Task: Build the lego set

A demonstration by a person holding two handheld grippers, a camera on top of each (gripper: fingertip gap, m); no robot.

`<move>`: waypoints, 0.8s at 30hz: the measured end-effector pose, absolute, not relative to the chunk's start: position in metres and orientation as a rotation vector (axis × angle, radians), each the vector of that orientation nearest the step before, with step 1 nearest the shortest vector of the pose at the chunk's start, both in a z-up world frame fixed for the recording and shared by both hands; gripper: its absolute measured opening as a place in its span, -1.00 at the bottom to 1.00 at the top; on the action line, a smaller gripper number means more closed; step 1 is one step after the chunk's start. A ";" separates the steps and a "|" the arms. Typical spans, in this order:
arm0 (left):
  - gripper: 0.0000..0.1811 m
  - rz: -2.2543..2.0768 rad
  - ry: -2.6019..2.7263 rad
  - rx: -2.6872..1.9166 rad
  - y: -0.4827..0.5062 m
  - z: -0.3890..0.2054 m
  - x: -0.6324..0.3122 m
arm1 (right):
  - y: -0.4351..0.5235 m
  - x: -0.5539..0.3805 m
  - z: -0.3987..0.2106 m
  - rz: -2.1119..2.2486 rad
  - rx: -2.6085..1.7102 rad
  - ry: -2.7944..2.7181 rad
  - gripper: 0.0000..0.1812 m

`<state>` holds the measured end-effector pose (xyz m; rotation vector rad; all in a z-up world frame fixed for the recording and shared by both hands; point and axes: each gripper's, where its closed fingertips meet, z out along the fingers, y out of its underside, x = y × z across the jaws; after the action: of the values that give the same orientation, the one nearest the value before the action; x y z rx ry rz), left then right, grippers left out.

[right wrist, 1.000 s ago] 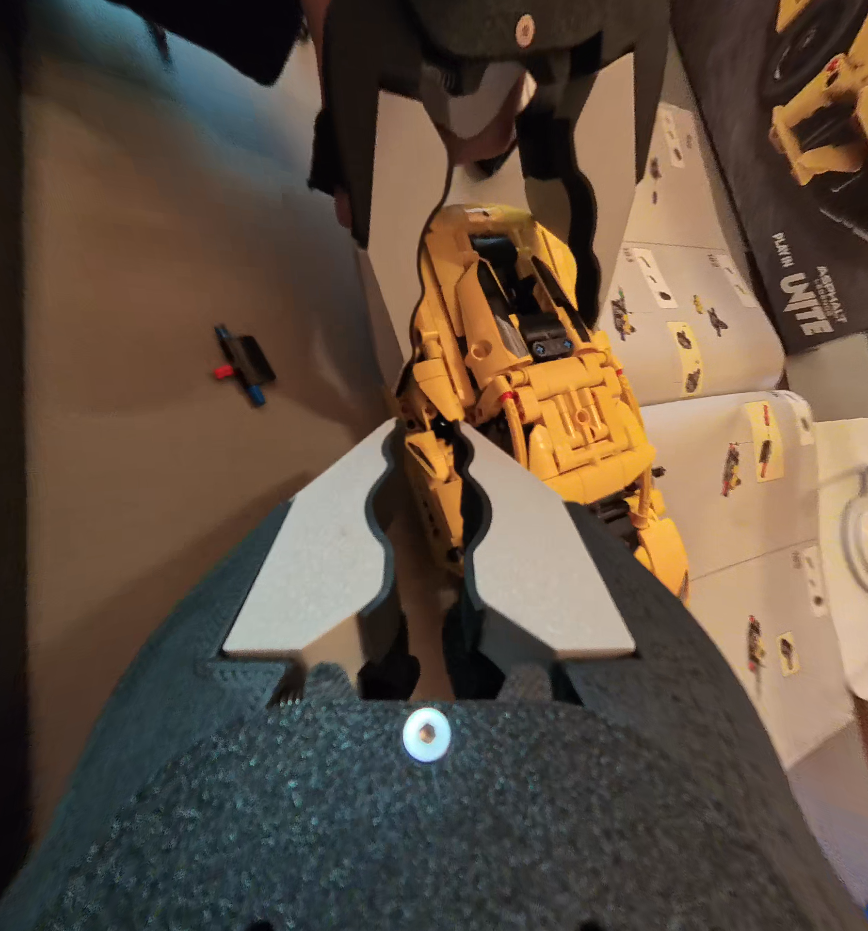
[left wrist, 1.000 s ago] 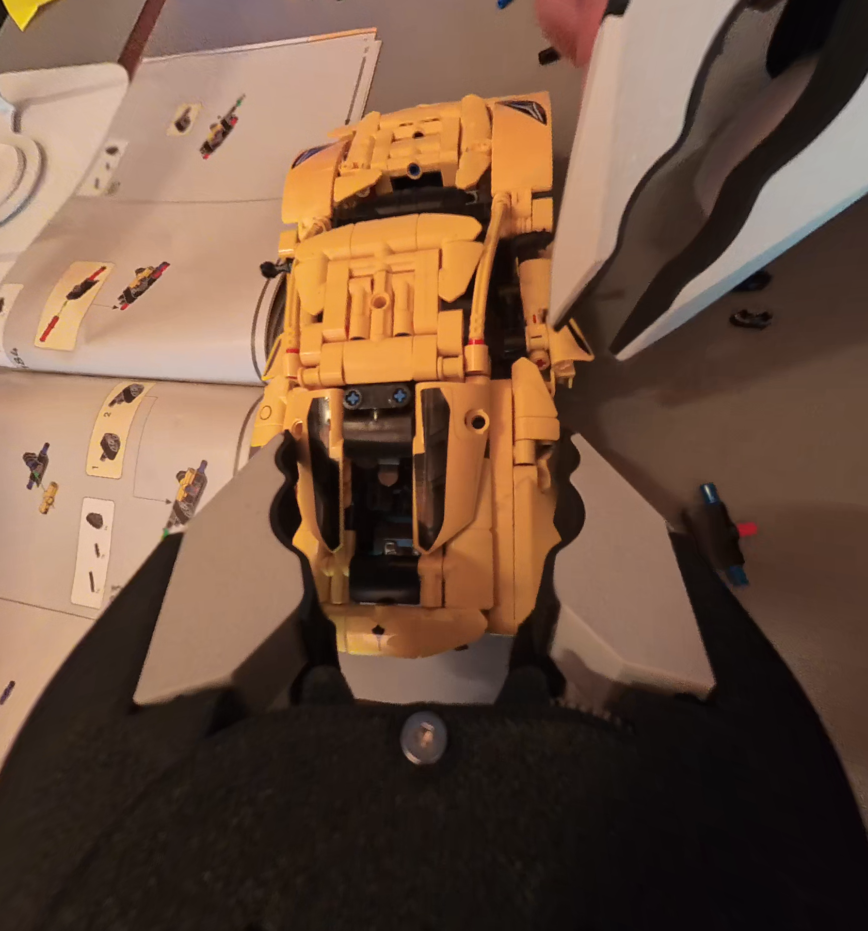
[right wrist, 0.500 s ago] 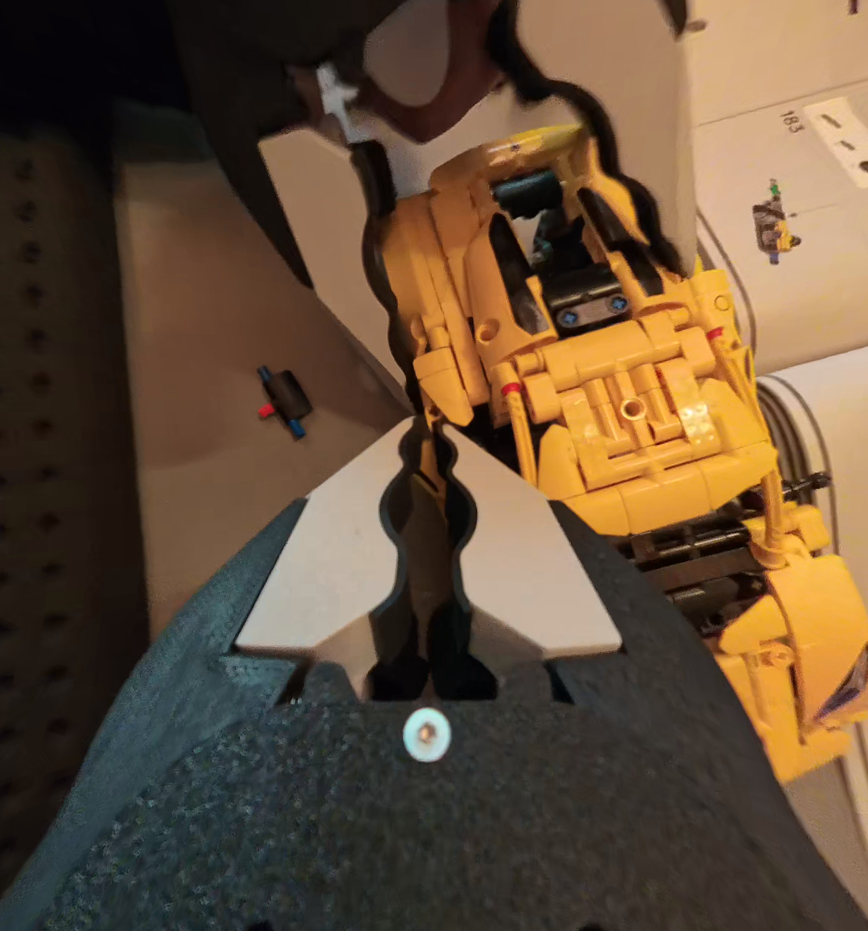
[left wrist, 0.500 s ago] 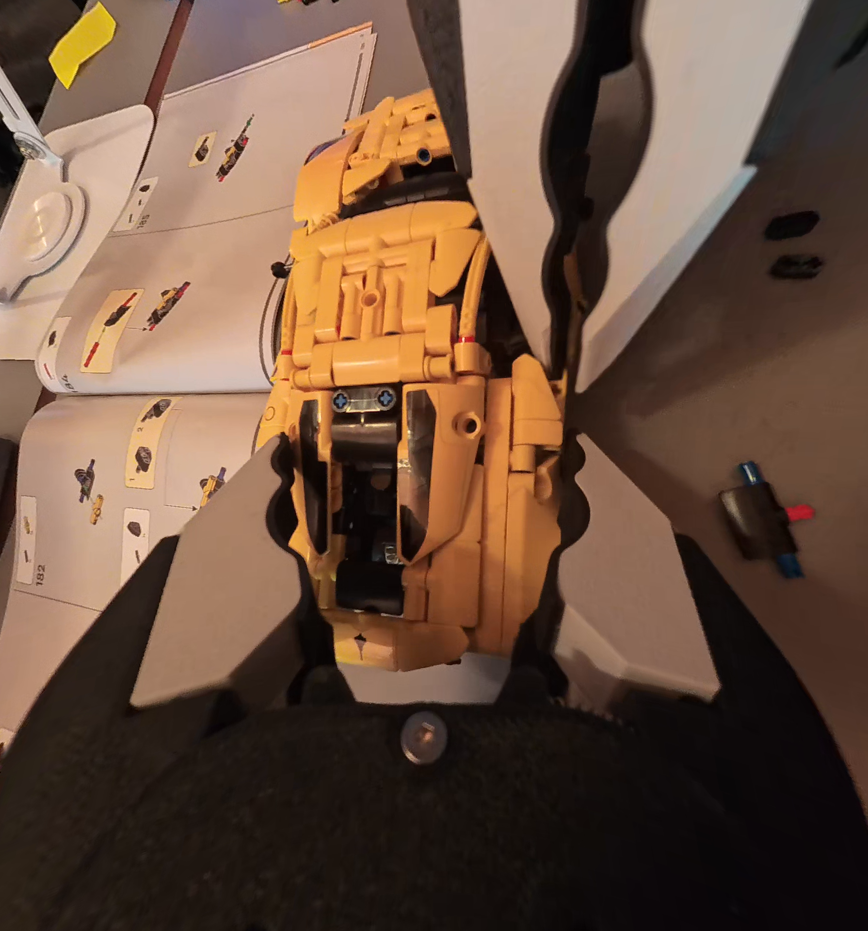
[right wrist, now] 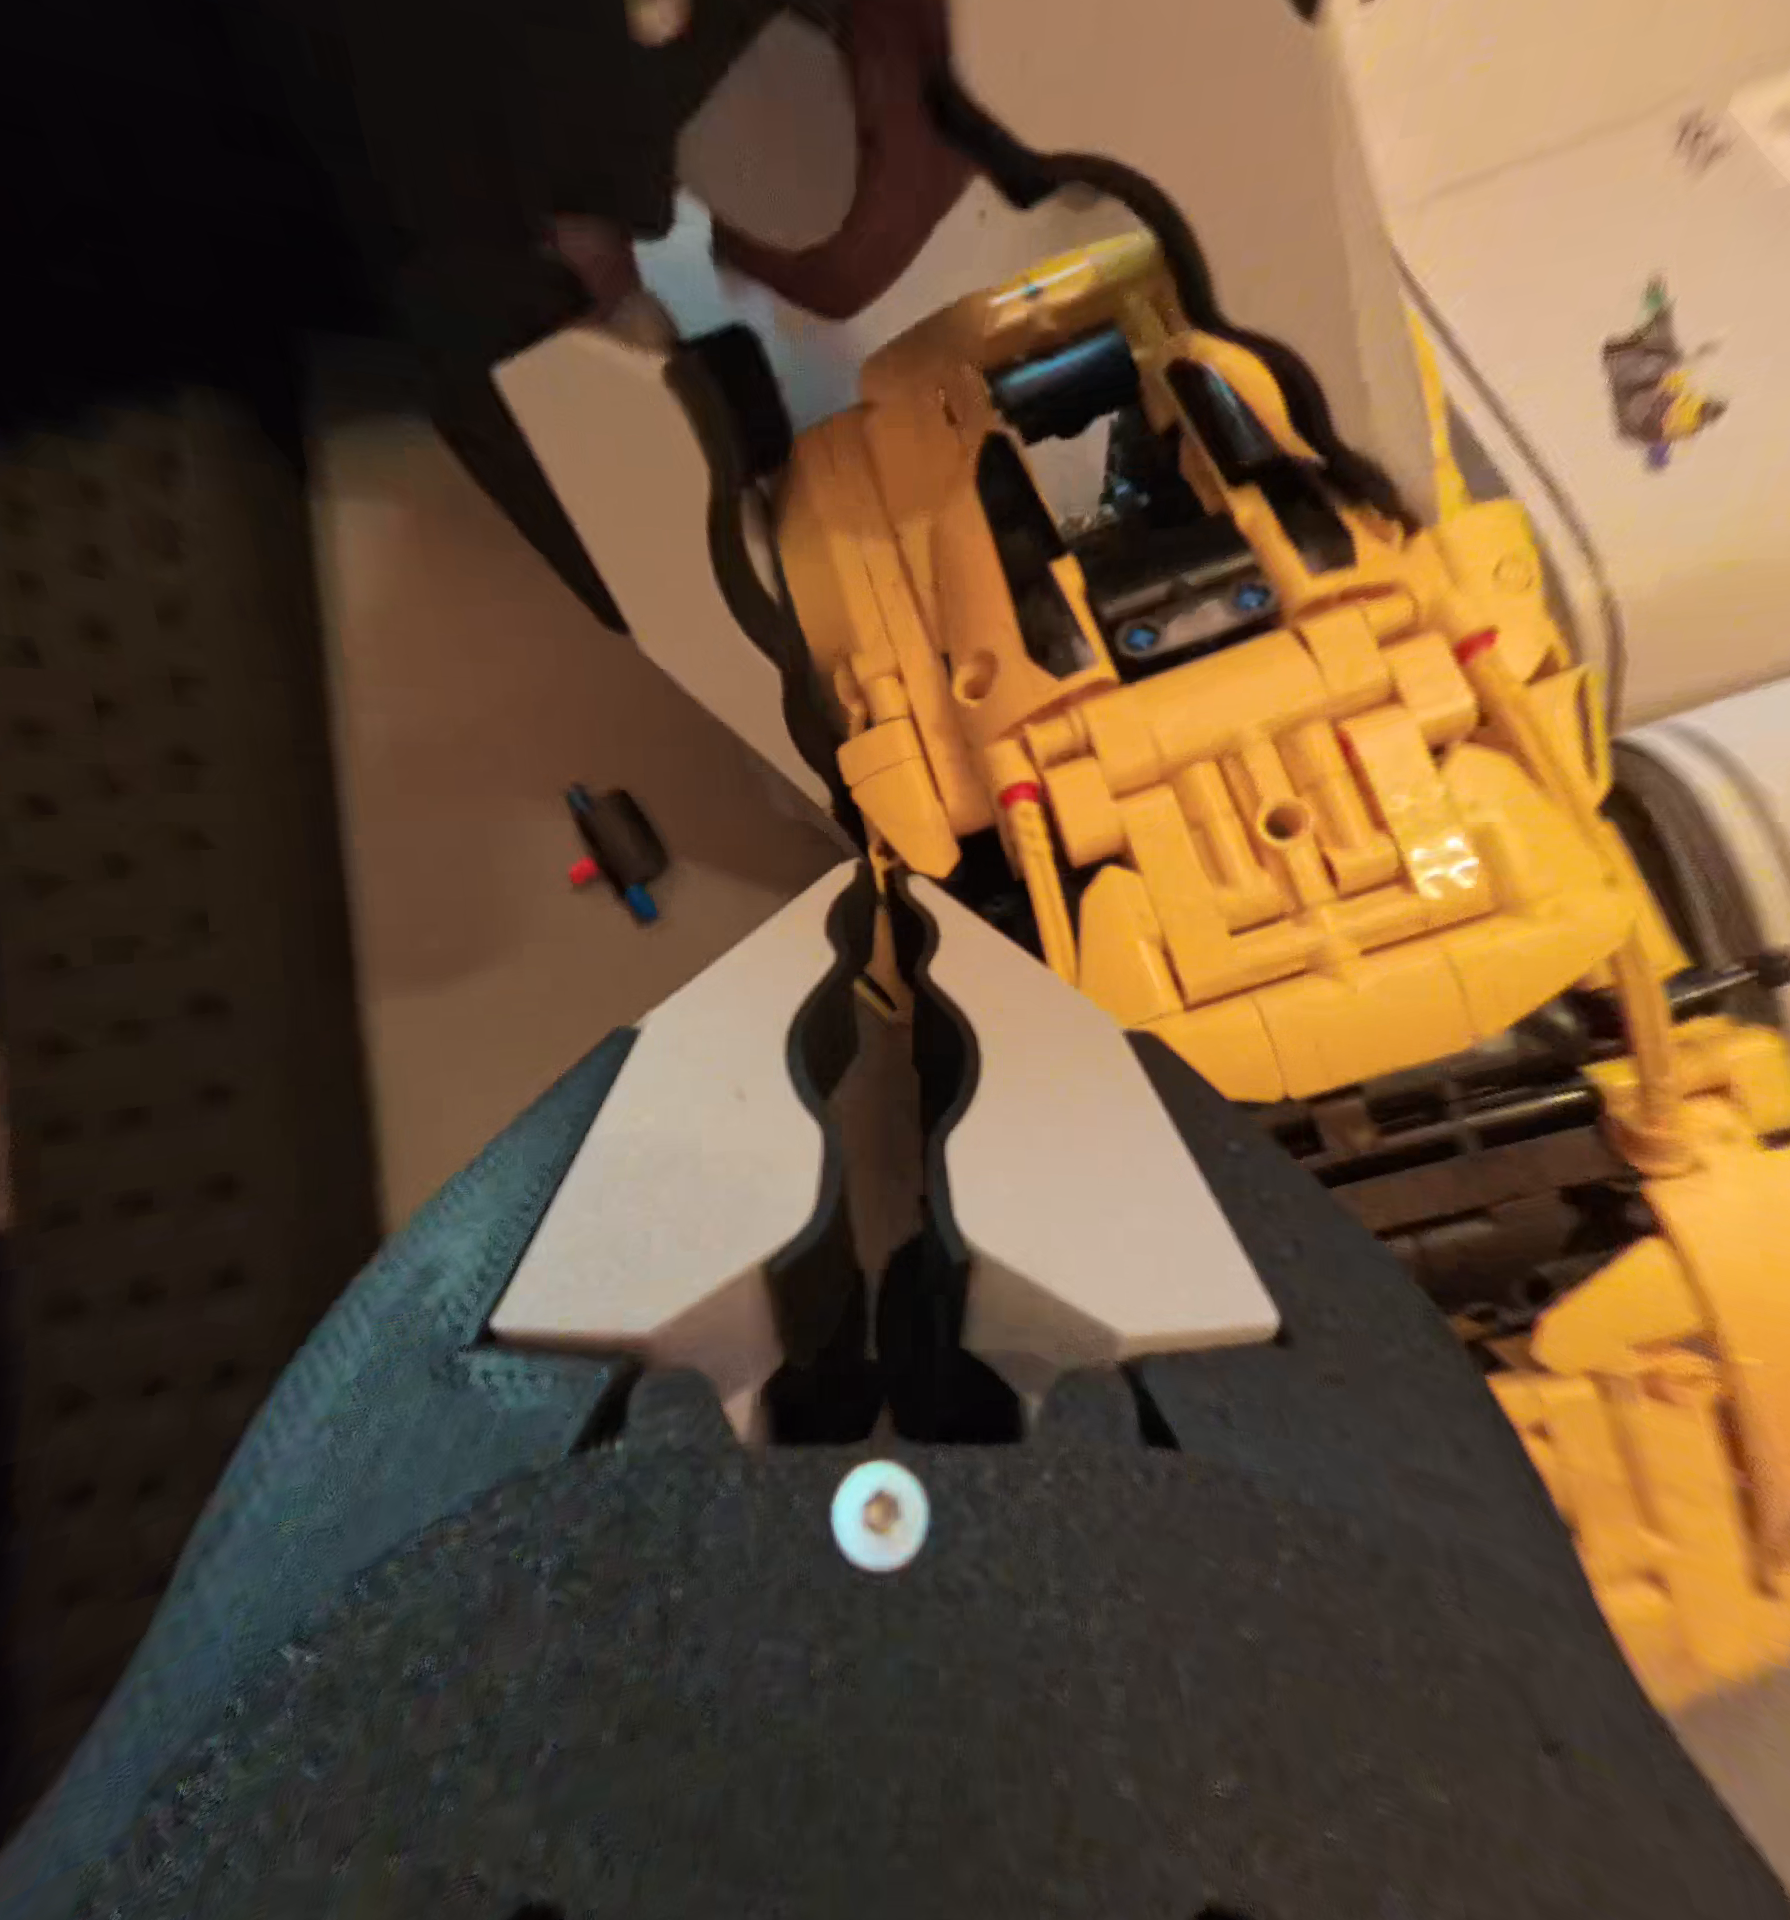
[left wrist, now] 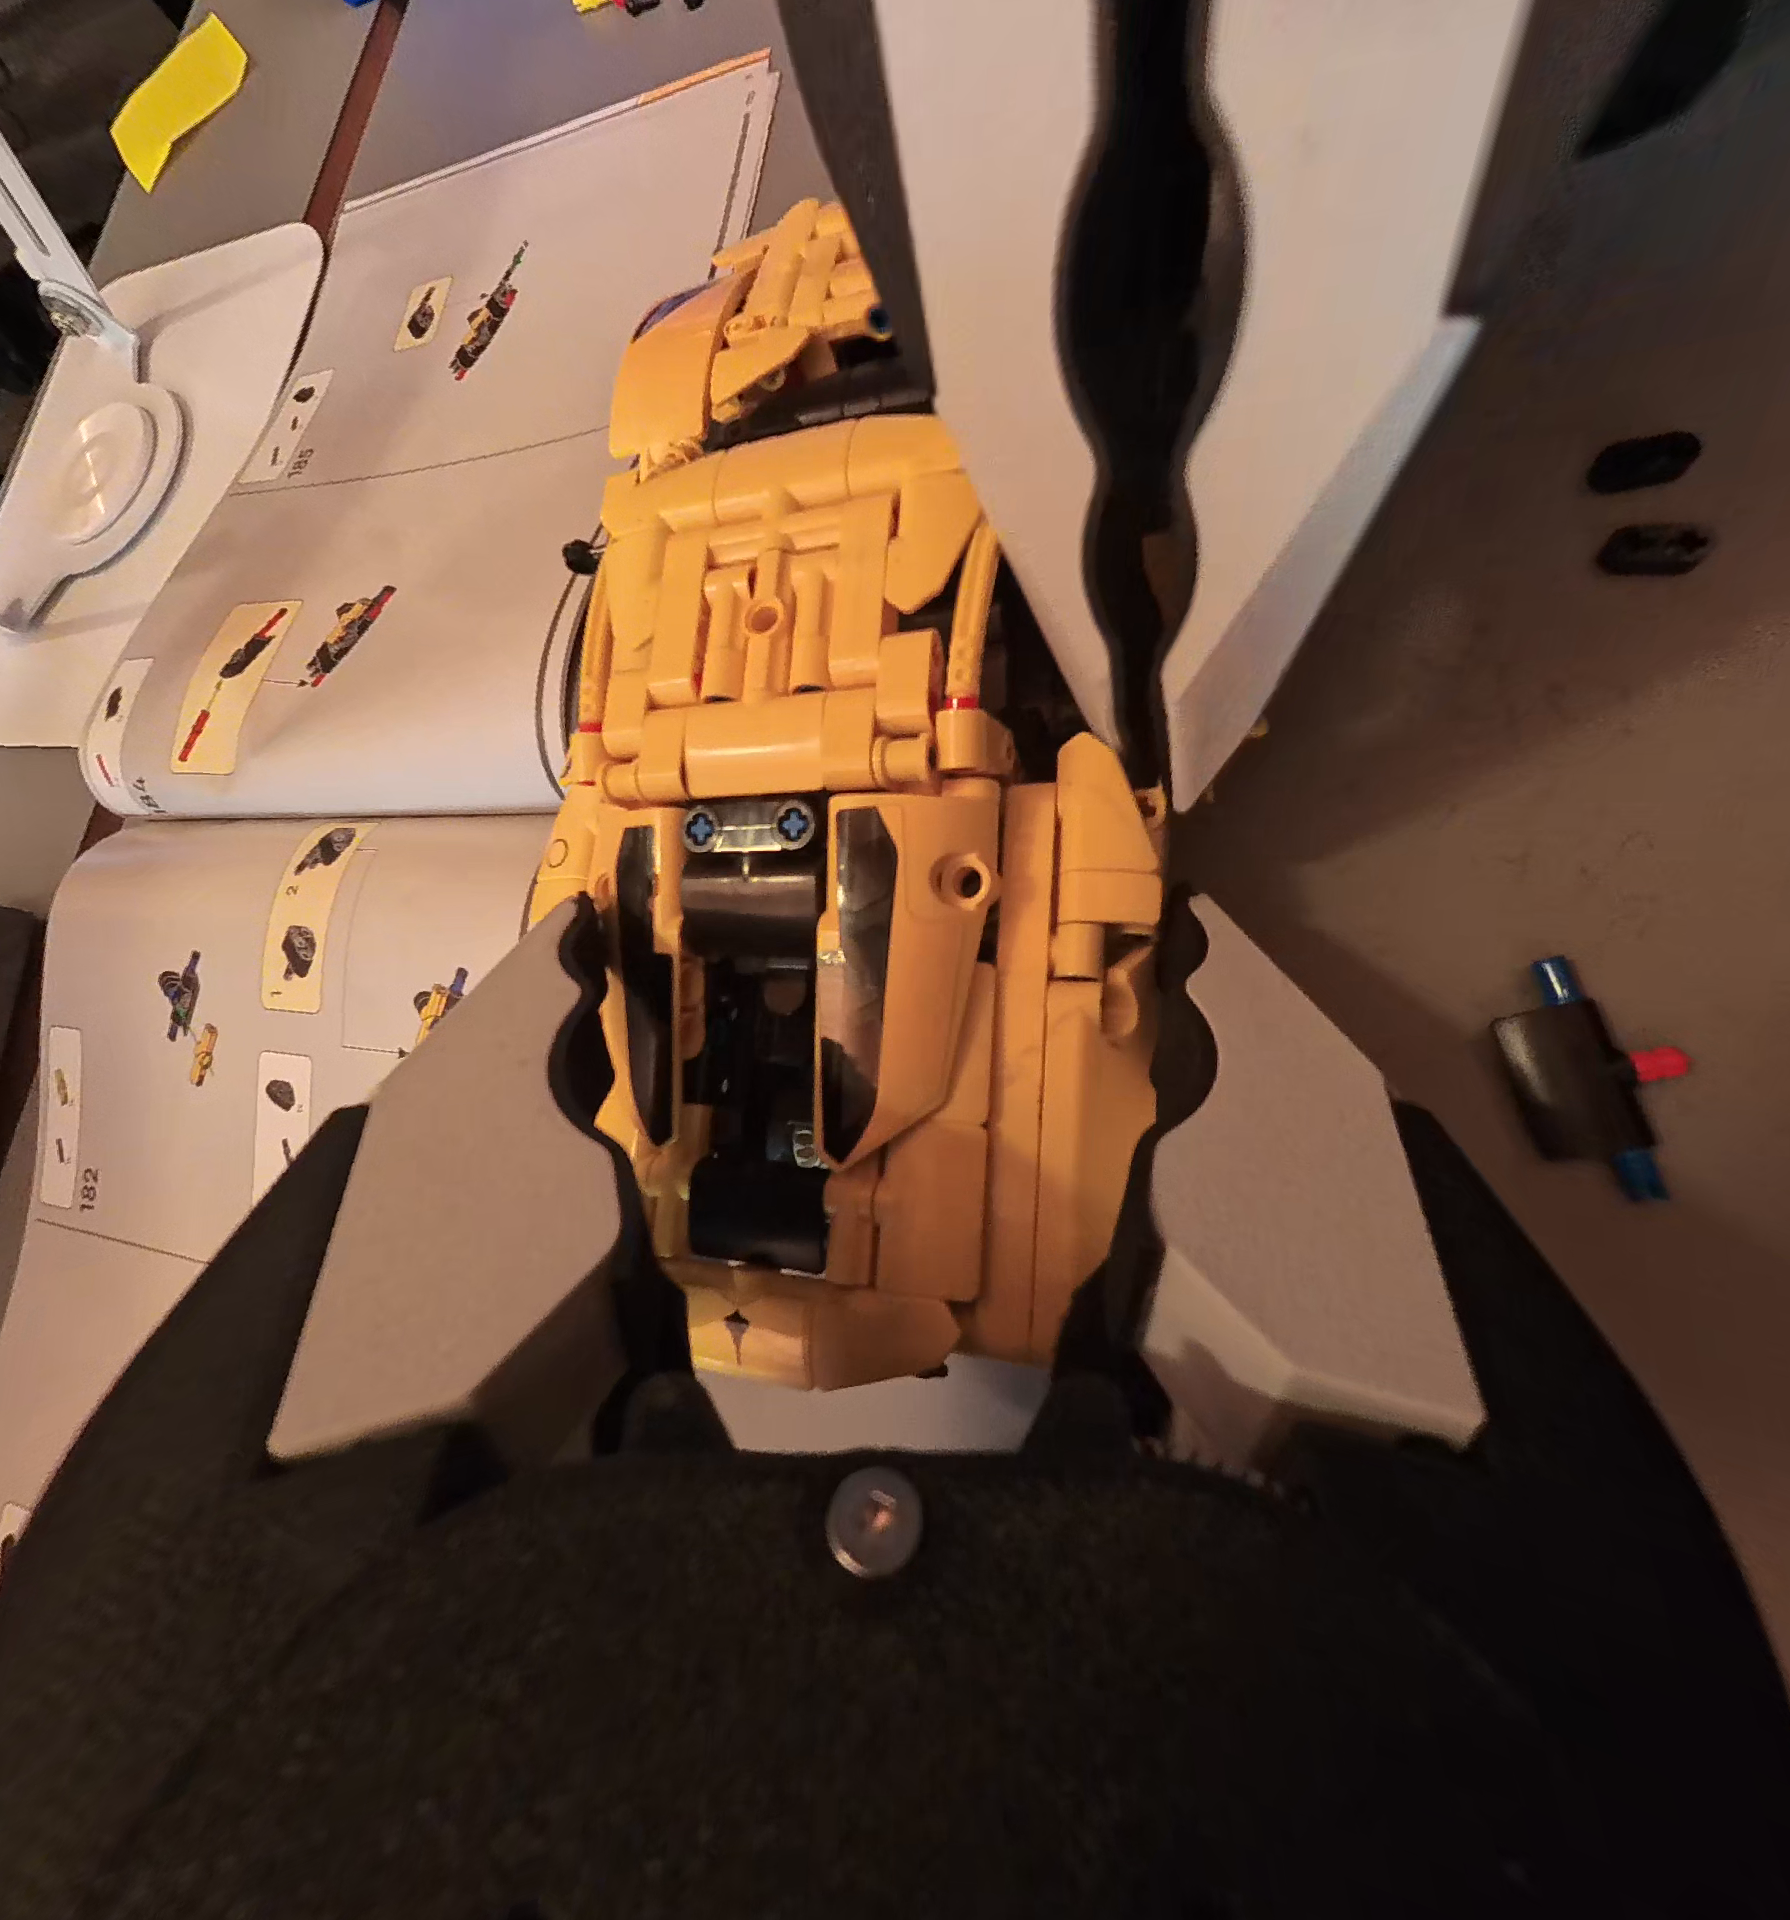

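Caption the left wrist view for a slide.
Left gripper clamps the yellow lego car while the right gripper pinches its side.

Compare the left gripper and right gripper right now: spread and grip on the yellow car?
Spread: the left gripper is wide, spanning the yellow car body; the right gripper is nearly closed, only a thin gap.
Grip: left clamps both flanks of the car; right pinches a small yellow part at the car's side edge.
Shared: both hold the same model, above the open instruction booklet.

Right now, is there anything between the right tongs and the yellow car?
Nothing visible. The right tongs are nearly closed at the yellow car's side, pinching a thin yellow piece, while the left tongs clamp its body.
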<state>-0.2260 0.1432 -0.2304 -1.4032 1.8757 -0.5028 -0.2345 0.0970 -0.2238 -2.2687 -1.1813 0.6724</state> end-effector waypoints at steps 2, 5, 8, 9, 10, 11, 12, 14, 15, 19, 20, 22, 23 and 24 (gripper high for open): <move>0.18 -0.511 1.873 -1.405 0.143 -0.230 -0.226 | 0.096 -0.234 -0.222 0.784 -2.294 -1.128 -0.99; 0.18 -0.507 1.873 -1.403 0.143 -0.230 -0.226 | 0.096 -0.235 -0.222 0.815 -2.324 -1.091 -0.99; 0.18 -0.500 1.871 -1.403 0.143 -0.231 -0.226 | 0.097 -0.233 -0.222 0.653 -2.240 -1.203 -0.98; 0.18 -0.499 1.871 -1.402 0.143 -0.231 -0.226 | 0.095 -0.232 -0.218 0.569 -2.181 -1.263 -0.92; 0.18 -0.500 1.871 -1.402 0.143 -0.231 -0.226 | 0.091 -0.230 -0.213 0.502 -2.125 -1.314 -0.82; 0.18 -0.500 1.871 -1.401 0.143 -0.231 -0.226 | 0.089 -0.226 -0.208 0.426 -2.076 -1.338 -0.79; 0.18 -0.501 1.871 -1.401 0.143 -0.231 -0.226 | 0.091 -0.221 -0.203 0.352 -2.028 -1.341 -0.79; 0.18 -0.500 1.871 -1.402 0.143 -0.231 -0.226 | 0.086 -0.218 -0.202 0.303 -1.971 -1.368 -0.64; 0.18 -0.500 1.871 -1.403 0.143 -0.231 -0.226 | 0.085 -0.216 -0.208 0.270 -1.979 -1.397 -0.58; 0.18 -0.499 1.872 -1.406 0.144 -0.231 -0.226 | 0.092 -0.214 -0.234 0.103 -2.003 -1.493 -0.52; 0.18 -0.499 1.872 -1.406 0.144 -0.231 -0.226 | 0.096 -0.214 -0.234 0.064 -1.985 -1.486 -0.59; 0.18 -0.498 1.871 -1.409 0.144 -0.231 -0.226 | 0.102 -0.212 -0.233 -0.001 -1.973 -1.470 -0.72; 0.17 -0.496 1.870 -1.411 0.144 -0.231 -0.226 | 0.102 -0.211 -0.233 0.020 -2.007 -1.450 -0.72; 0.17 -0.496 1.869 -1.413 0.144 -0.231 -0.226 | 0.101 -0.211 -0.233 0.057 -2.057 -1.425 -0.72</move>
<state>-0.2259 0.1438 -0.2308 -1.4131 1.8688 -0.4956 -0.2107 0.1014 -0.2326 -2.0566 -1.4248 0.0565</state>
